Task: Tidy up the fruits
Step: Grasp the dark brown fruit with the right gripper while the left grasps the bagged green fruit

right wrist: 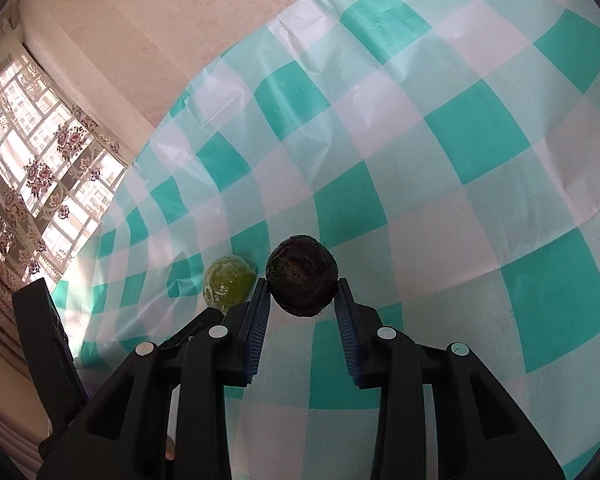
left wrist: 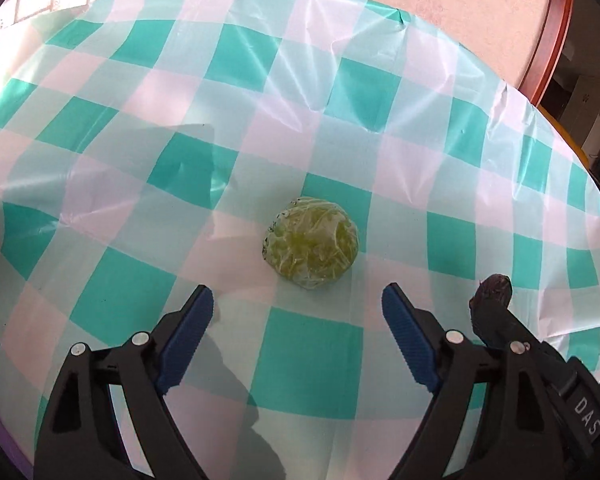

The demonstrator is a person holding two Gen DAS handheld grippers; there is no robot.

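At the far left of the right wrist view we see a window [right wrist: 40, 184] with a flowered lace curtain, and beside it a pale patterned wall [right wrist: 148, 20]. The desk [left wrist: 100, 128] wears a checked cloth of teal and white squares, creased in places and glossy under the light.

Moving right, our left hand-held gripper [left wrist: 298, 300] has its blue ribbed pads spread wide, with nothing between them; it throws a shadow on the cloth below. Just beyond its tips, nearly centred between them, the green fruit [left wrist: 311, 243] lies on the desk, wrapped in crinkled clear film. It sits on a pale square next to a teal one, and neither pad touches it.

Further right comes our right hand-held gripper [right wrist: 302, 294], pressed in on the dark fruit [right wrist: 302, 276]. This is a round, rough, brown-black thing with fine hairs at its edge, pinched at its two sides between the blue pads near their tips. In the left wrist view the same dark fruit [left wrist: 494, 290] peeks out at the tip of the right hand-held gripper, just to the right of the left one's right finger. From the right wrist view the green fruit [right wrist: 229, 284] lies just left of the dark one, on the cloth.

At the far right edge of the left wrist view a reddish wooden frame [left wrist: 556, 28] stands past the desk.
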